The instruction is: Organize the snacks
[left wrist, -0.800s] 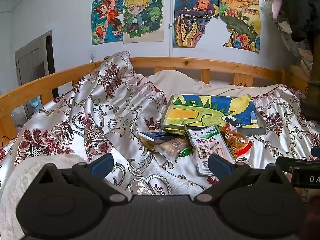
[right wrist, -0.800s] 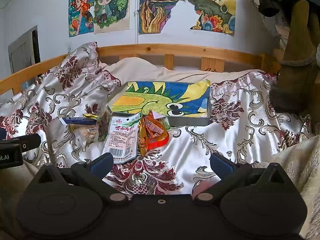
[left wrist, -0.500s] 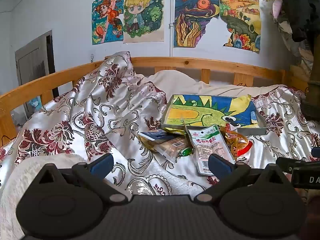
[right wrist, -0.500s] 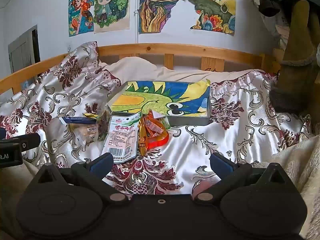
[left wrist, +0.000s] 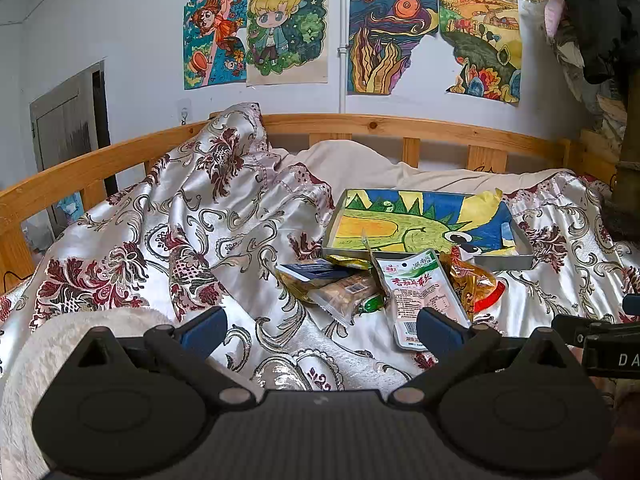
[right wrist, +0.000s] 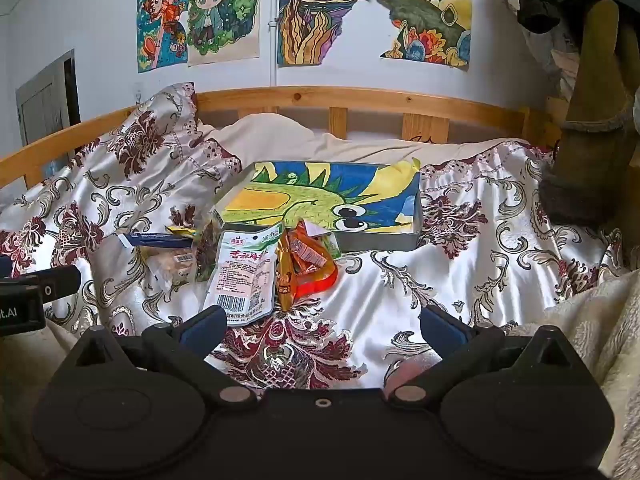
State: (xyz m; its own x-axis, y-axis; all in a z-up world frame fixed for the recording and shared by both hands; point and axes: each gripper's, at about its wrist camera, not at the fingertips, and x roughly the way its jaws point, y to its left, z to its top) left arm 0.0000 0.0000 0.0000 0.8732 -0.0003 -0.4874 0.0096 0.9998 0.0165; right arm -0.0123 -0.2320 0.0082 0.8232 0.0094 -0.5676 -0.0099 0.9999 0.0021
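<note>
A silky floral bedspread (left wrist: 168, 240) covered the whole bed, bunched into a high fold against the wooden bed rail (left wrist: 400, 124), with coloured drawings (left wrist: 372, 36) taped to the wall above that rail. On the bedspread, well in front of the rail, lay a shallow grey box (left wrist: 428, 258) lined with a bright dragon picture, and everything else sat in relation to it. The left gripper (left wrist: 320, 326) hovered low over the bedspread, near side of the box, its blue-padded fingers (left wrist: 202, 330) spread wide apart and gripping nothing. The right gripper (right wrist: 322, 326) hung likewise on the near side of the box and further to the right of it, fingers (right wrist: 442, 328) released and empty above a dark red flower in the fabric; its tip appeared at the right edge of the left view. The snacks lay in a loose heap against the box's near wall, outside it. Largest was a white pouch with red lettering (right wrist: 242, 276), flat with its barcode end pointing away from the box. Just right of it, touching, sat an orange-and-gold packet (right wrist: 304, 264) leaning on the box's wall. Left of the pouch lay a clear wrapped snack (left wrist: 344, 290) with a small green-wrapped sweet (left wrist: 372, 303) at its edge, and a dark blue packet (left wrist: 312, 270) resting partly on top, nearest the box's left corner.
</note>
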